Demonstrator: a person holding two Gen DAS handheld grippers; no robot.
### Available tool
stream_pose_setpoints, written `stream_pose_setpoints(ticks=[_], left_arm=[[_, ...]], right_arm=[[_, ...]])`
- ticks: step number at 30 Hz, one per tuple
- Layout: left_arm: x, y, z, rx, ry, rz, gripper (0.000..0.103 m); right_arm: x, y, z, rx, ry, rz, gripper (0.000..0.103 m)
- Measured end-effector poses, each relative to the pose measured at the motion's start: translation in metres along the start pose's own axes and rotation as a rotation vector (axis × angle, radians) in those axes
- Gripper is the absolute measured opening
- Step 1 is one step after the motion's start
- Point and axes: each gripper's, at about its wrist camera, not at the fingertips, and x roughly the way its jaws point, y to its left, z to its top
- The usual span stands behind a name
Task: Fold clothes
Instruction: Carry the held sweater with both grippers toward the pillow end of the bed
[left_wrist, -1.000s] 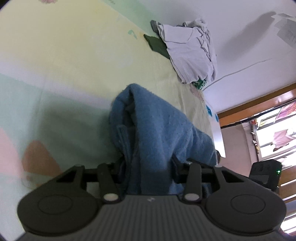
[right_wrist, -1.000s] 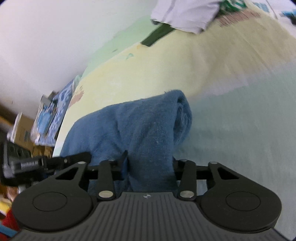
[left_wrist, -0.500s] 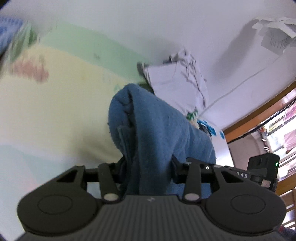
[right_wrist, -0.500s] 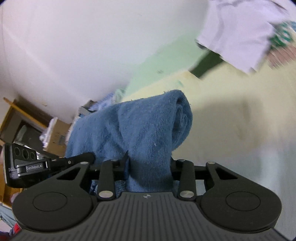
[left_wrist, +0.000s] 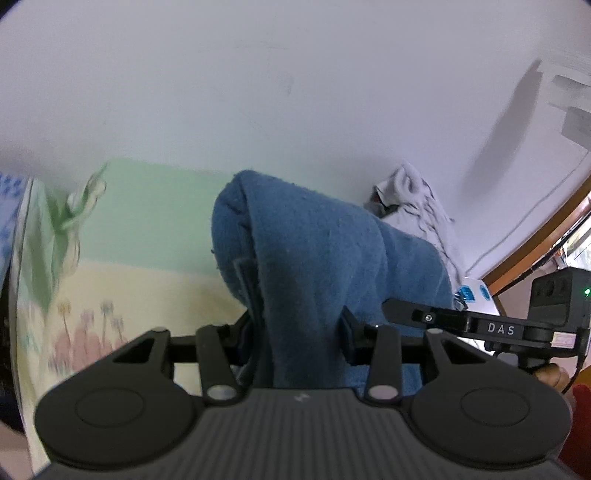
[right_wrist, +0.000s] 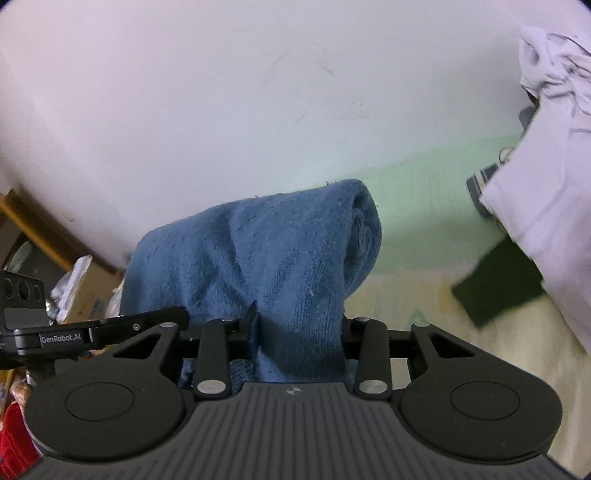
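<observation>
A blue terry garment (left_wrist: 325, 258) is stretched in the air between both grippers. My left gripper (left_wrist: 295, 314) is shut on its left end, and the cloth bulges up over the fingers. My right gripper (right_wrist: 299, 325) is shut on the other end (right_wrist: 280, 258), with a rolled edge at its right. The right gripper's body shows in the left wrist view (left_wrist: 517, 325), and the left gripper's body shows in the right wrist view (right_wrist: 55, 332). Both point toward the white wall above the bed.
A pastel green and yellow bed sheet (left_wrist: 147, 236) lies below. A pile of white clothes (right_wrist: 546, 166) sits at the back right by the wall, also in the left wrist view (left_wrist: 413, 199), with a dark green cloth (right_wrist: 498, 284) beside it. A wooden frame (left_wrist: 546, 236) is at the right.
Both grippers have lifted and tilted up with the blue garment; the views swung from the bed sheet to the white wall. The grip has not changed.
</observation>
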Motion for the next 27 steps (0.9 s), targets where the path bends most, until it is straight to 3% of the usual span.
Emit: stream_pose_setpoints(ticks=[9, 27], left_arm=[[0.045, 0.038, 0.055, 0.070, 0.029, 0.036, 0.042], [0.099, 0.073, 0.087, 0.119, 0.023, 0.138, 0.044]], right_arm=[[0.061, 0.002, 0.040, -0.006, -0.001, -0.076, 0.038], [0.116, -0.001, 0.060, -0.046, 0.000, -0.150, 0.038]])
